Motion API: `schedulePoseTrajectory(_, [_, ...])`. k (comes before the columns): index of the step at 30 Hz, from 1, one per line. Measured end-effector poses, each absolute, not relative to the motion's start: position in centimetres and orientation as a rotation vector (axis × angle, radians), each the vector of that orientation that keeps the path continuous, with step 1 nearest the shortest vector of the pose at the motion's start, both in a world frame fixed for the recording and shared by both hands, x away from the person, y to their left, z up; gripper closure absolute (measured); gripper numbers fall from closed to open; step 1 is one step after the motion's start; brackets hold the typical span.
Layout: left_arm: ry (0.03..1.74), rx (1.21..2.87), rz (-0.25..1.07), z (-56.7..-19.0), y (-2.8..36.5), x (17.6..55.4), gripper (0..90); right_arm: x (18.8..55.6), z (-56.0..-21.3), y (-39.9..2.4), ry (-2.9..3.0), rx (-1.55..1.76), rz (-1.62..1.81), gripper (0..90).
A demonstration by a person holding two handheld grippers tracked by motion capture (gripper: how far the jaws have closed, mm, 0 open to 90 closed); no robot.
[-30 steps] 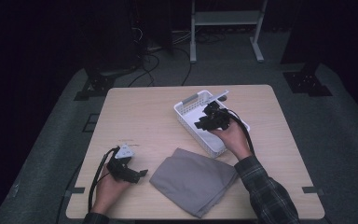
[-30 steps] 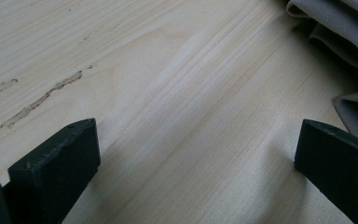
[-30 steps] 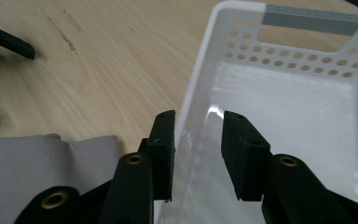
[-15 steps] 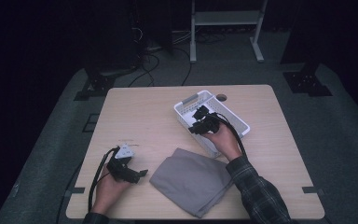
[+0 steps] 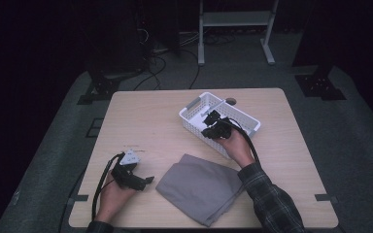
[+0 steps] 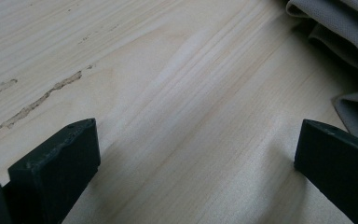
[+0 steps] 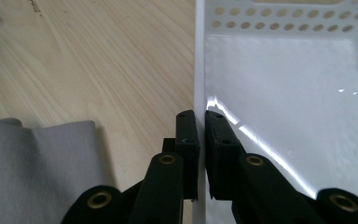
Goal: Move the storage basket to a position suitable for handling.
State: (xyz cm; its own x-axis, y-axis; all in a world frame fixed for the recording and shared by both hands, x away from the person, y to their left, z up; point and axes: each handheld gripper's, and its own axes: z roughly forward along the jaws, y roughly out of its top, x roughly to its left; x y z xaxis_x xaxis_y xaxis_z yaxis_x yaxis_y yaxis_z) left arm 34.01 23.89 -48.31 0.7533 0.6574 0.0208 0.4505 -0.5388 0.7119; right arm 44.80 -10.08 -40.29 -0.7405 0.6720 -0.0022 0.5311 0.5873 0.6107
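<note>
Basket (image 5: 245, 122): white, upper centre of frame; its wall pinched by right gripper (image 7: 197, 122); judged mid-task.
Cloth (image 5: 199, 187): lower centre, folded, untouched.
Left gripper (image 5: 137, 180): jaws spread, resting lower left.

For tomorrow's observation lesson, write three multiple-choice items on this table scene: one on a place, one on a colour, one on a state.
1. Where does the grey cloth lie?
A. inside the basket
B. on the table, nearer the person than the basket
C. on the floor

2. What colour is the basket?
A. white
B. blue
C. black

3. How do the left tool's jaws stand?
A. clamped on the cloth
B. shut on nothing
C. wide apart over bare wood

Answers: B, the high view shows it there; A, its perforated walls are white; C, bare tabletop shows between them.
</note>
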Motion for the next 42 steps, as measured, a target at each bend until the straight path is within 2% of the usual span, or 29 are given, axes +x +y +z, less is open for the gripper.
schedulePoseTrajectory(15, [0.828, 2.232, 0.371, -48.3, 23.9, 34.0, 0.0, 43.0, -40.0, -12.7, 2.557, 1.020, 0.876, 84.0])
schedulePoseTrajectory(42, [0.828, 2.228, 0.371, -48.3, 23.8, 33.9, 0.0, 37.7, -40.3, -19.9, 2.449, 1.149, 0.854, 84.0])
